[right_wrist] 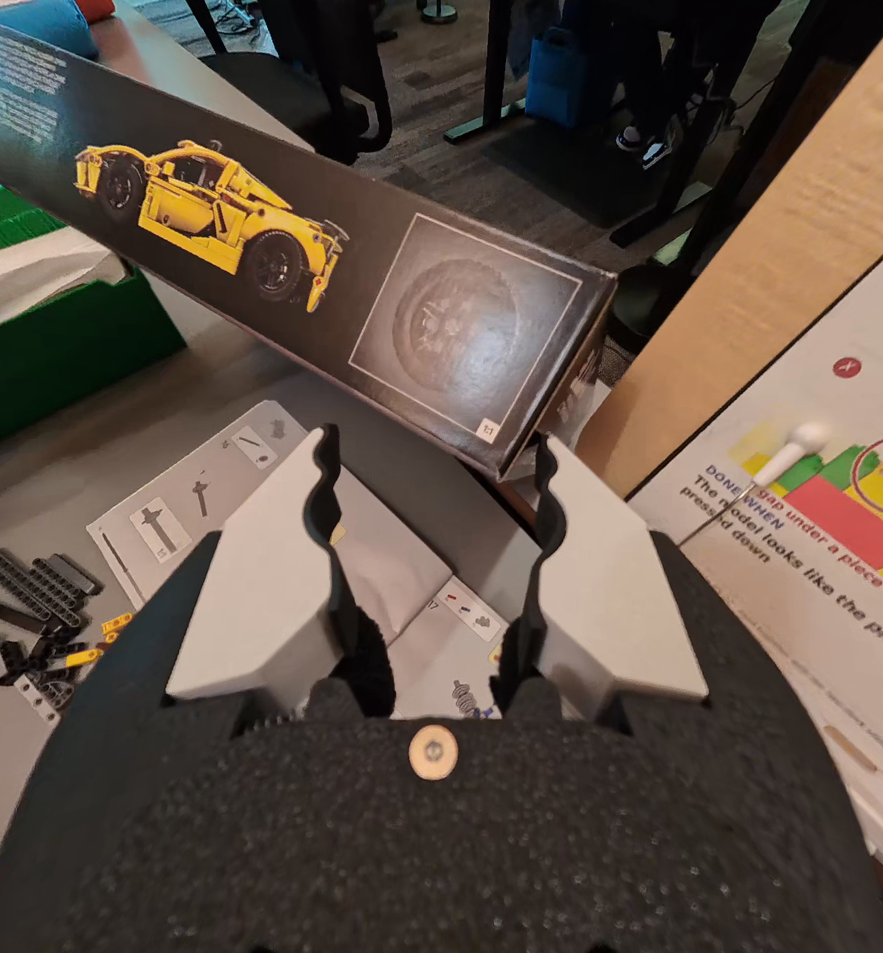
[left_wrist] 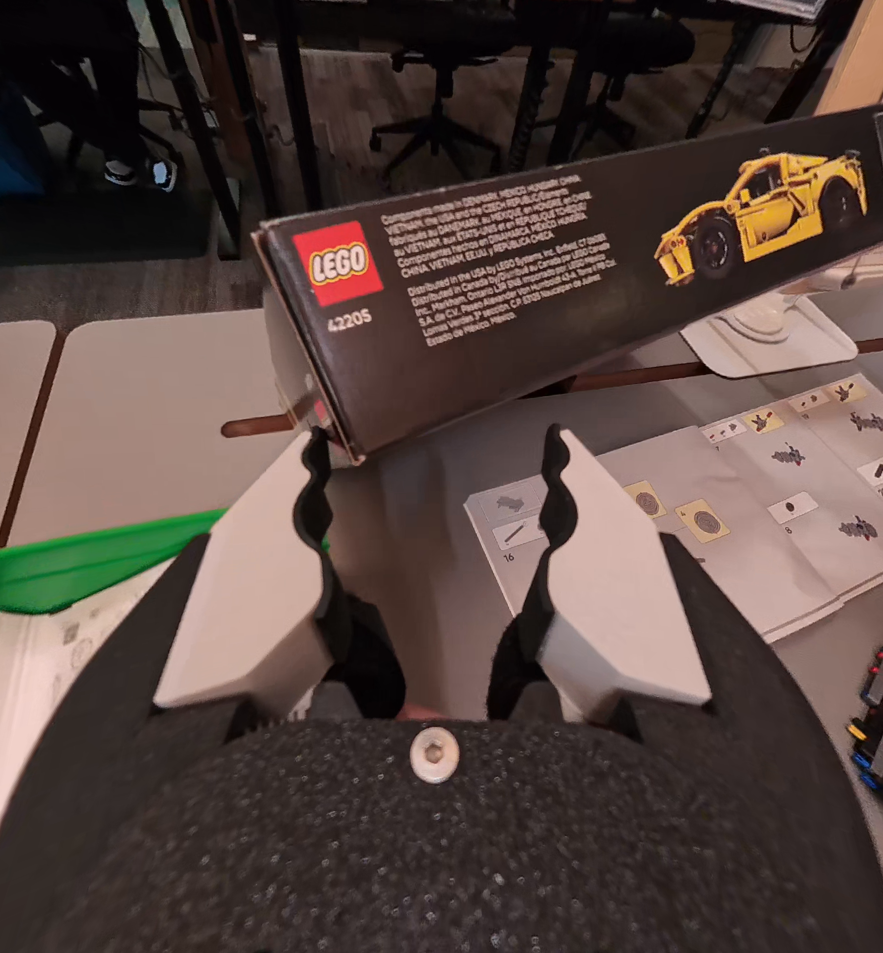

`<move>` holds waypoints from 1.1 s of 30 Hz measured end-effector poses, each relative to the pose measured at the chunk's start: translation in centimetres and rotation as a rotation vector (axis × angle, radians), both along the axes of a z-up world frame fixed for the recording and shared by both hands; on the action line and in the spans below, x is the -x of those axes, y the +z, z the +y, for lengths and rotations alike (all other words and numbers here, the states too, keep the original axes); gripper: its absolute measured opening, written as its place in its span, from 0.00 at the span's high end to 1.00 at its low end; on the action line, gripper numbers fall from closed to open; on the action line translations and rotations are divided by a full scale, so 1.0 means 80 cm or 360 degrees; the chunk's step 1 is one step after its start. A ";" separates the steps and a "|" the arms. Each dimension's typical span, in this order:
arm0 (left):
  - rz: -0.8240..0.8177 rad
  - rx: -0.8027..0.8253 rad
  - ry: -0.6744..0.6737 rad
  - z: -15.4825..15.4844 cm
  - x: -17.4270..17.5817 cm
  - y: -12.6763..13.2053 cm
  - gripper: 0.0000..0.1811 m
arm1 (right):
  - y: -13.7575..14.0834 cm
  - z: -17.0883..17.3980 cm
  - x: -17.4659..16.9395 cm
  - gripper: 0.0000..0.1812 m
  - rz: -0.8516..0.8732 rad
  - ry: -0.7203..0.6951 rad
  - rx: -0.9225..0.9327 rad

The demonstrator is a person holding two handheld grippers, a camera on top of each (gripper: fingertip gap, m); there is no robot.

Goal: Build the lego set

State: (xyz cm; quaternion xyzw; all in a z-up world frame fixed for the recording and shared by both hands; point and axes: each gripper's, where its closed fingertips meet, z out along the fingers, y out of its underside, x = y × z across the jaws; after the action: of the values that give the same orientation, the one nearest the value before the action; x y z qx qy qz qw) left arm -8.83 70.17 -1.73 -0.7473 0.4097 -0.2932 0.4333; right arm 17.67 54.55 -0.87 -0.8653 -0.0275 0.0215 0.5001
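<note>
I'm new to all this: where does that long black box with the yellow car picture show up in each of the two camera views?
Left wrist view: the black box slants from centre-left up to the upper right edge, its lower corner at the hand-held gripper's left fingertip.
Right wrist view: the same box runs from the upper left down to right of centre.
Shared landmark: the open instruction booklet on the table beneath it.

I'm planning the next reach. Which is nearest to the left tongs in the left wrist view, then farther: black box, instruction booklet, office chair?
1. Black box: its lower corner sits at the left tongs' left fingertip.
2. Instruction booklet: on the table, to the right.
3. Office chair: on the floor beyond the table.
</note>
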 end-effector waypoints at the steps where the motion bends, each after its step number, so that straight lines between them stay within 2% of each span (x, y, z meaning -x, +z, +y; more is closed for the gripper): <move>1: 0.0013 0.0000 -0.0013 0.006 -0.004 0.003 0.55 | 0.003 0.007 -0.003 0.58 0.0008 -0.0001 0.0011; 6: 0.0087 -0.0029 -0.0015 0.041 -0.018 0.018 0.55 | 0.021 0.040 -0.012 0.56 -0.0004 -0.0007 0.0090; 9: 0.0125 -0.0072 -0.0028 0.048 -0.017 0.028 0.56 | 0.030 0.045 -0.012 0.56 -0.0035 -0.0014 0.0141; 11: 0.0158 -0.0130 -0.0044 0.052 -0.013 0.033 0.60 | 0.034 0.045 -0.015 0.58 -0.0074 -0.0024 0.0128; 14: 0.0152 -0.0177 -0.0077 0.060 -0.015 0.030 0.61 | 0.036 0.053 -0.023 0.61 -0.0013 -0.0044 0.0076; 17: 0.0094 -0.0126 -0.0077 0.061 -0.015 0.034 0.62 | 0.037 0.055 -0.022 0.60 0.0007 -0.0044 0.0084; 24: 0.0157 -0.0323 -0.0078 0.053 -0.013 0.026 0.58 | 0.031 0.049 -0.020 0.60 -0.0137 -0.0085 0.0075; 33: 0.0149 -0.0182 -0.0076 0.043 -0.009 0.018 0.57 | 0.034 0.042 -0.018 0.62 -0.0040 -0.0086 0.0016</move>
State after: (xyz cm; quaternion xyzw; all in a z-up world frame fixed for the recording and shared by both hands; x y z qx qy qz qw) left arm -8.10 73.62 -0.26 -0.7241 0.4634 -0.2442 0.4486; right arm 19.09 57.94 1.87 -0.8685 -0.0101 -0.0027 0.4957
